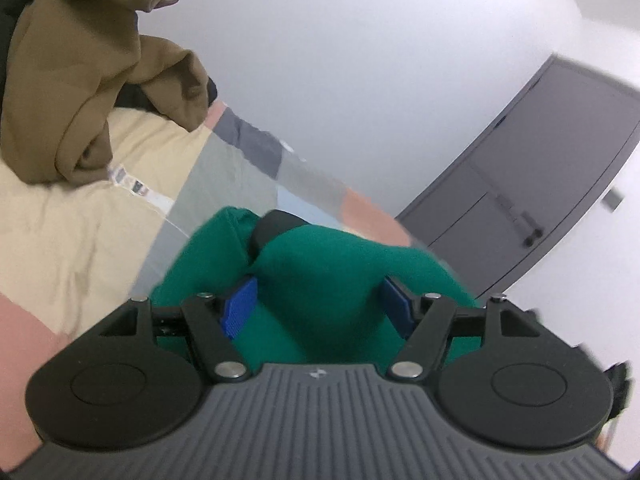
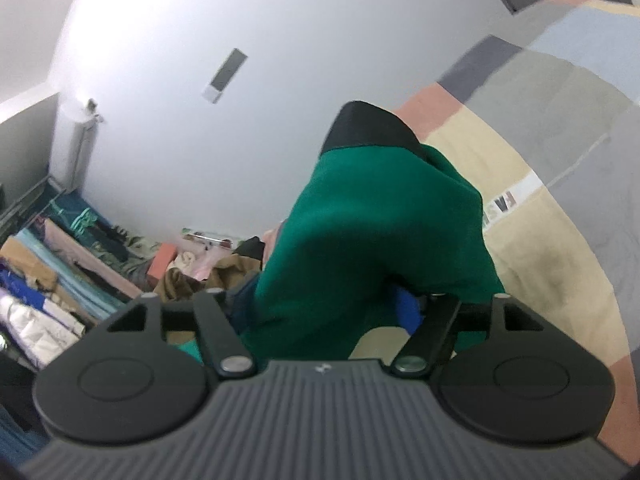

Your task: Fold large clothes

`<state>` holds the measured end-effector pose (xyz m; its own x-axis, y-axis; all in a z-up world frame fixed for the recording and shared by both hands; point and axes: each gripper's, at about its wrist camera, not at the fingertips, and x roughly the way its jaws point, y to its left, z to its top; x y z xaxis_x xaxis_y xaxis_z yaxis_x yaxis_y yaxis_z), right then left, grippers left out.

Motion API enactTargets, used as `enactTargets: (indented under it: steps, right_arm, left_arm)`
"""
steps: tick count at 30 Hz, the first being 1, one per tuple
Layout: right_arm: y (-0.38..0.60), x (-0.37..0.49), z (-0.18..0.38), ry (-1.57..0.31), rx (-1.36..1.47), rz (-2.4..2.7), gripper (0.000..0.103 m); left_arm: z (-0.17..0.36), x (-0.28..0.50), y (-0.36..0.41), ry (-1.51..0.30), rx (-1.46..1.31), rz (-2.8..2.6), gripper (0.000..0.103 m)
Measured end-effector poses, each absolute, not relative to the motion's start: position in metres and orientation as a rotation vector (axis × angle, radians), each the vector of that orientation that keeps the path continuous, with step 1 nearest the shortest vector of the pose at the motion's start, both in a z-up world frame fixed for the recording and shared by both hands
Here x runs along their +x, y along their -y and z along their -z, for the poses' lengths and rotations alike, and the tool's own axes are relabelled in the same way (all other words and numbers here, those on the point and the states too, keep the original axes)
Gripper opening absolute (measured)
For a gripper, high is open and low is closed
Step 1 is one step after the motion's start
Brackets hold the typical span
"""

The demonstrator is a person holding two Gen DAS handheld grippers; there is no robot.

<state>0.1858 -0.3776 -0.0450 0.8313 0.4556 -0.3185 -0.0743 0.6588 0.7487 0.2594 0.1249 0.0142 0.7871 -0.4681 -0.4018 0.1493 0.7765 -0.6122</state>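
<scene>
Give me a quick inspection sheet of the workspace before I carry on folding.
Surface: bed with patchwork cover, creased.
Job's things: green garment bunched up between both grippers, black trim at its top.
Clutter: brown garment heaped on the bed; mixed clothes piled low beside the wall.
Grippers: left gripper jaws apart, green cloth between them, pads not pressing; right gripper draped in cloth, grip unclear.
Cables: nothing seen.
Surroundings: white wall, grey door.
</scene>
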Motion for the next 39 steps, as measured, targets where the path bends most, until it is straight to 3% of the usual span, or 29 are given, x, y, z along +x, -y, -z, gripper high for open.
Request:
enactTargets:
  steps: [4, 20, 31, 39]
  right_arm:
    - [0.373, 0.203, 0.049, -0.508, 0.809, -0.340, 0.087]
    - [0.344, 0.357, 0.113, -0.599, 0.768, -0.155, 0.088]
    - [0.351, 0.299, 0.060, -0.540, 0.556, -0.260, 0.087]
    - [0.284, 0.261, 0.050, -0.579, 0.216, -0.400, 0.087]
  left_arm:
    - [-0.007, 0.286, -0.116, -0.571, -0.465, 0.294, 0.080]
    - [0.048, 0.349, -0.150, -0.636, -0.642, 0.209, 0.080]
    - [0.043, 0.337, -0.157, -0.655, -0.768, 0.305, 0.092]
    - [0.062, 0.339, -0.149, -0.711, -0.772, 0.267, 0.092]
